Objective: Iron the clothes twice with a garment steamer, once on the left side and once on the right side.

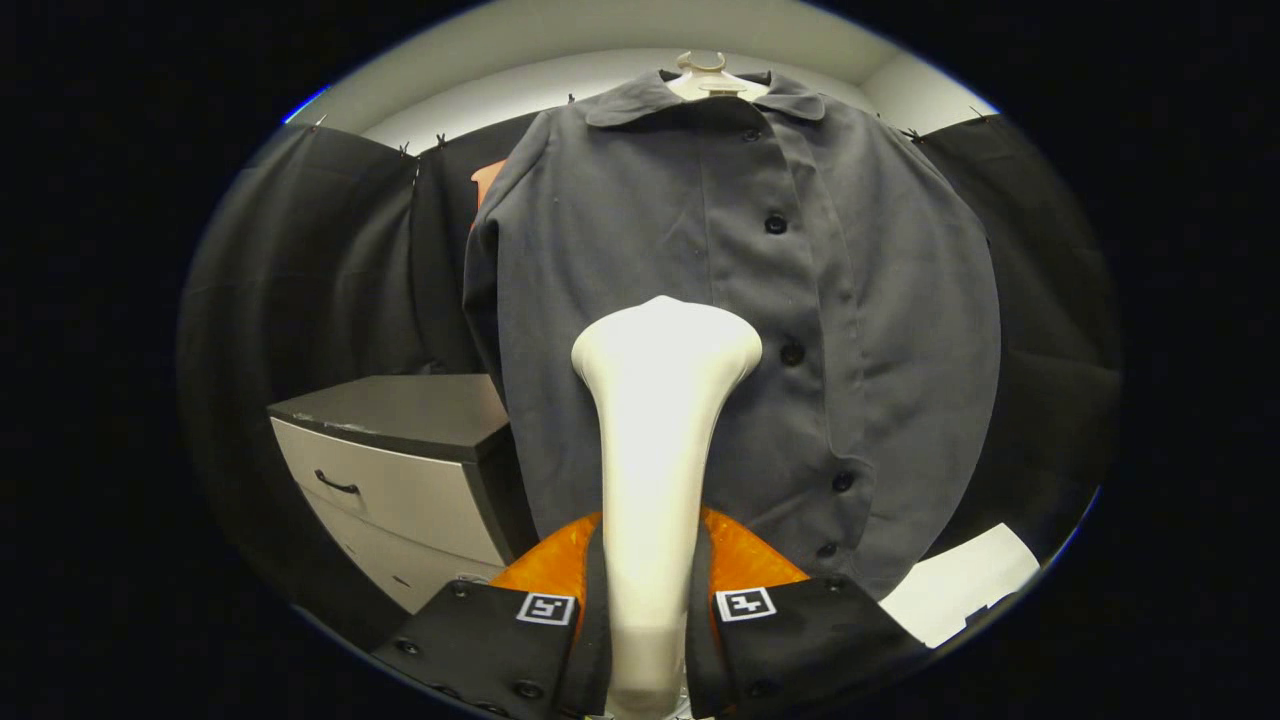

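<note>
Gripper holding a steamer upright before a hung shirt.

The jaws are clamped on the steamer's smooth, pale handle, which widens to a flared head against the shirt's lower front, left of the button placket. The shirt is matte grey cloth with a collar and dark buttons, on a hanger. A drawer cabinet stands to its left.

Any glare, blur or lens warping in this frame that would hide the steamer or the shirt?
Gripper view: sharp overall; the steamer held between the tongs is brightly lit, nearly washed out at its head; fisheye bends the shirt and cabinet; buttons remain clear.
</note>
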Motion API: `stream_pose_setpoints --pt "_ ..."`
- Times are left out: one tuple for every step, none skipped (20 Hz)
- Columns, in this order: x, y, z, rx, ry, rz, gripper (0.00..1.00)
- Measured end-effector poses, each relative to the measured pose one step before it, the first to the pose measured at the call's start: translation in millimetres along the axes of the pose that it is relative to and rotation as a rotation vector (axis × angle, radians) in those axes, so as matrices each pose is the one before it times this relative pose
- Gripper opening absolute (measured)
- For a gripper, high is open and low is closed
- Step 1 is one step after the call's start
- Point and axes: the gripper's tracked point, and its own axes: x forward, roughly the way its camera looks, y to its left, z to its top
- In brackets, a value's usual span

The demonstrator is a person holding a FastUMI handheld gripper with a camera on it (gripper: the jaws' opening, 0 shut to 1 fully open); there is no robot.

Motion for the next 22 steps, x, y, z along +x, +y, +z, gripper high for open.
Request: stream_pose_setpoints --pt "0.79 -0.33 -7.69 -0.00016 0.01155 -0.00040 0.37" --pt "1.70 -0.26 -8.39 0.00049 0.01362 -0.00048 0.37" --pt "0.04 -0.70 -8.01 0.00130 0.01381 -0.00010 0.38" --pt "0.67 -0.49 -7.18 0.00218 0.01242 -0.00225 0.38" --pt "-0.29 -1.16 -5.97 0.00265 0.01120 -0.00160 0.37" --pt "0.26 -1.05 -7.35 0.00232 0.01250 -0.00106 0.37" --pt "0.91 -1.24 -6.42 0.00290 0.01013 -0.00258 0.38" --pt "0.92 -1.06 -6.21 0.00274 0.00840 -0.00387 0.37" --pt "0.90 -0.13 -6.29 0.00230 0.01004 -0.00319 0.37" --pt "1.36 -0.33 -5.97 0.00295 0.01214 -0.00183 0.37" --pt "-0.27 -0.33 -5.04 0.00319 0.00979 -0.00027 0.37" --pt "0.17 0.43 -4.04 0.00317 0.00710 -0.00012 0.37" --pt "-1.27 0.01 -2.32 0.00129 0.00594 0.00115 0.37" --pt "-0.99 0.66 -0.29 0.00497 -0.00485 0.00081 0.37" --pt "-2.90 0.57 1.72 0.00123 -0.00614 0.00214 0.37" --pt "-2.95 0.68 1.42 -0.00353 -0.00611 -0.00227 0.37" --pt "-3.33 -0.16 2.76 -0.00427 -0.00605 -0.00192 0.37" --pt "-4.09 0.81 4.33 0.00278 -0.00751 0.00323 0.37" --pt "-6.24 2.01 6.68 0.00395 -0.01359 0.00619 0.37" --pt "-8.19 -0.69 8.24 -0.00463 -0.01423 0.00404 0.37" --pt "-7.31 -1.04 11.17 -0.01158 -0.01887 0.00315 0.37" --pt "-7.78 -1.02 13.04 -0.00594 -0.02005 0.00669 0.37"
